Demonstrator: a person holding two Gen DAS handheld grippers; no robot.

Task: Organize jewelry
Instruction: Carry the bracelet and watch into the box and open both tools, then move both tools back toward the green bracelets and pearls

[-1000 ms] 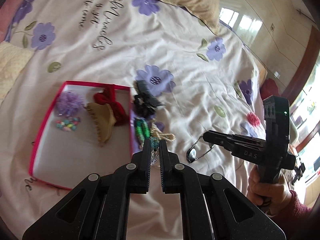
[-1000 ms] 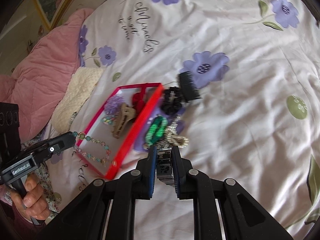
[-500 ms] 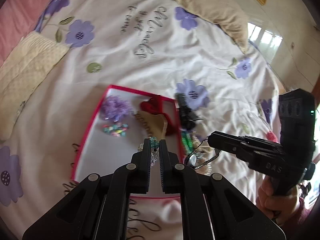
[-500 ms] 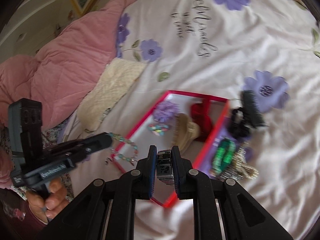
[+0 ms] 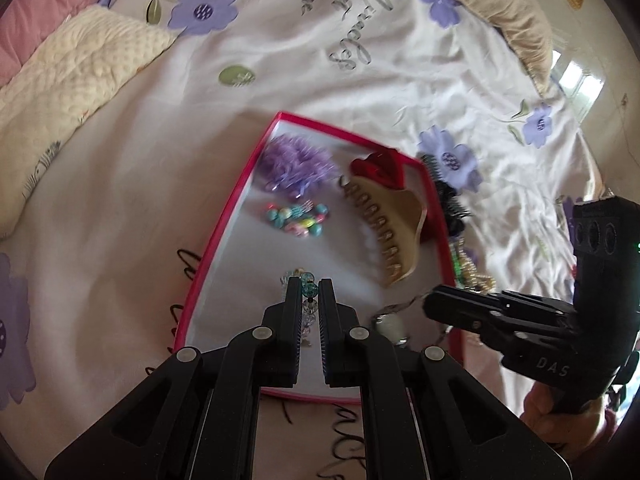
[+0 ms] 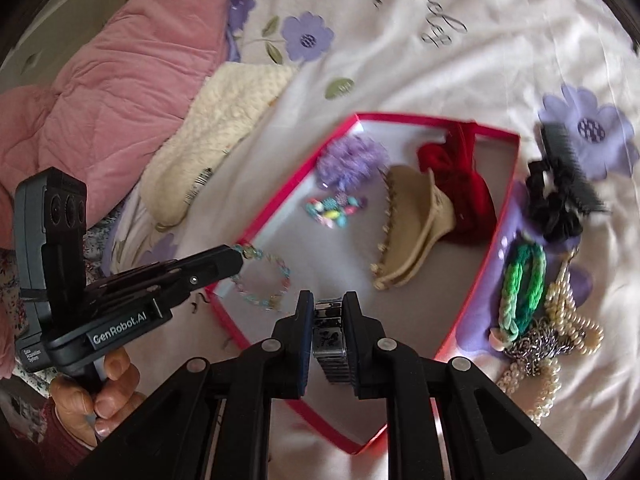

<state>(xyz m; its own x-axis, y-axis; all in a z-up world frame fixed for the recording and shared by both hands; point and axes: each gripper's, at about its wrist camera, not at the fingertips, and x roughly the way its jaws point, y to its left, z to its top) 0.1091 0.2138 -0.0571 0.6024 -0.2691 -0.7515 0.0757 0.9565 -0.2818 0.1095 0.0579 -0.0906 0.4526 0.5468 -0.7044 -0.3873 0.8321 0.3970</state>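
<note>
While our left gripper point(image 5: 309, 286) pinches a beaded bracelet point(image 6: 264, 278) hanging over the red-rimmed tray point(image 6: 496, 216), our right gripper point(image 6: 329, 300) clamps a dark banded watch point(image 6: 329, 330) above the tray's near edge. We read "GenRobot.AI" on the left tool and "DAS" on the right. Inside the tray we count four things: one purple scrunchie point(image 6: 354, 162), one bead cluster point(image 6: 334, 208), one beige claw clip point(image 6: 412, 224), one red bow point(image 6: 460, 188). Everything sits on a flowered white bedspread point(image 5: 320, 60) printed with cursive writing, beside a pink quilt point(image 6: 120, 68).

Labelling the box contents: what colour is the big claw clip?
Beige claw clip, clearest in the right wrist view.
</note>
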